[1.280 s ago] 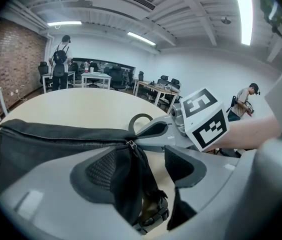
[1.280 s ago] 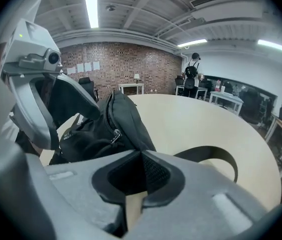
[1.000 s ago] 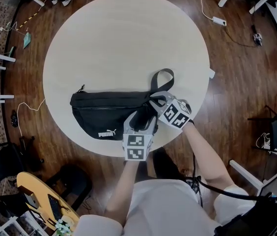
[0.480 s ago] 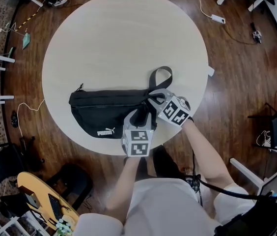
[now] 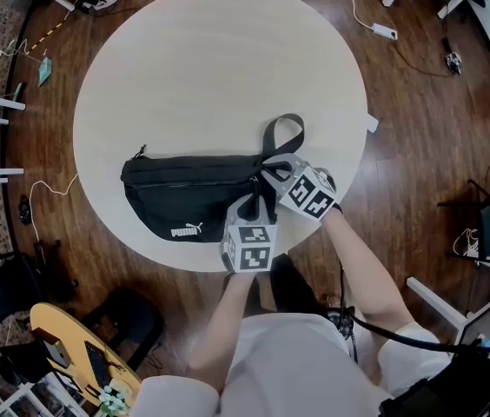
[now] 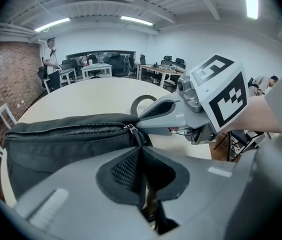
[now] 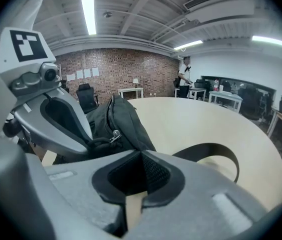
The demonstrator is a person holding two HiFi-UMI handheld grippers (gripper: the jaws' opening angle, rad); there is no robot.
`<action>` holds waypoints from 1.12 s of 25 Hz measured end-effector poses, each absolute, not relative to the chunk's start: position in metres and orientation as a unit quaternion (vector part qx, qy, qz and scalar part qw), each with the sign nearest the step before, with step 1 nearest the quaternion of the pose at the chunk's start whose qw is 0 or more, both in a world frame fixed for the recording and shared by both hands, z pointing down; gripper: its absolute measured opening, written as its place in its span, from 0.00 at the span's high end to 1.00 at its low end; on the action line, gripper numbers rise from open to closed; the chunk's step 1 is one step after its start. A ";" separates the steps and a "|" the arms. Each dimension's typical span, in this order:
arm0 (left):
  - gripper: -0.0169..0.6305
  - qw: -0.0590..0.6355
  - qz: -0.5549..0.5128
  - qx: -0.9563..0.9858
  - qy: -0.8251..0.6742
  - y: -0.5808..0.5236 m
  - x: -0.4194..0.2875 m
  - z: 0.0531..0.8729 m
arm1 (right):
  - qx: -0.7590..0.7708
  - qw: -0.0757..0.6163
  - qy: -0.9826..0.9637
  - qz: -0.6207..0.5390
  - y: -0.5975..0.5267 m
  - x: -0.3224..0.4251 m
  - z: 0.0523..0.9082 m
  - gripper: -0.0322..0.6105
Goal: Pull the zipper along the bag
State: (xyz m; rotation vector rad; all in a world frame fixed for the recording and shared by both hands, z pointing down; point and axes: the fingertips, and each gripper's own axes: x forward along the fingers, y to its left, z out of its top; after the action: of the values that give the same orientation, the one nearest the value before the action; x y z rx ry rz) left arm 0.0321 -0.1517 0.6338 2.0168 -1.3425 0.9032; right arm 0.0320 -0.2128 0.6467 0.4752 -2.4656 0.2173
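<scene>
Fingers [image 6: 123, 171] together, left gripper [image 5: 249, 205], right gripper [image 5: 269, 172]; bag [image 5: 184, 200] near table [image 5: 210, 76] edge.

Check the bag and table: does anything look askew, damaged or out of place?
Nothing stands out. The black bag lies flat on the round table, its strap looped beside it, with no visible damage.

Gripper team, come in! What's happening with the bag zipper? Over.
Both shut: left gripper at the waist bag's strap end, right gripper tips by the zipper pull. Pull sits at that end. Only the strap loop nearby.
</scene>
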 end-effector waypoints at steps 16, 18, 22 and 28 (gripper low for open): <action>0.93 0.322 0.242 0.744 -0.533 -0.161 -0.042 0.585 | 0.185 0.328 -0.925 0.058 -0.216 0.039 0.650 0.95; 0.93 0.323 0.239 0.741 -0.538 -0.159 -0.053 0.583 | 0.187 0.332 -0.923 0.058 -0.216 0.039 0.650 0.95; 0.93 0.320 0.235 0.736 -0.549 -0.153 -0.073 0.581 | 0.190 0.338 -0.920 0.060 -0.215 0.039 0.652 0.95; 0.93 0.317 0.219 0.728 -0.567 -0.154 -0.104 0.576 | 0.198 0.347 -0.915 0.059 -0.215 0.040 0.653 0.95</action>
State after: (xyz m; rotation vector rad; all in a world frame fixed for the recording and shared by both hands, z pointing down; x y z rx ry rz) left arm -0.1042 -0.1539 0.5758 1.9155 -1.4925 0.5759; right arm 0.0401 -0.2151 0.6533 0.5131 -2.3724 0.1520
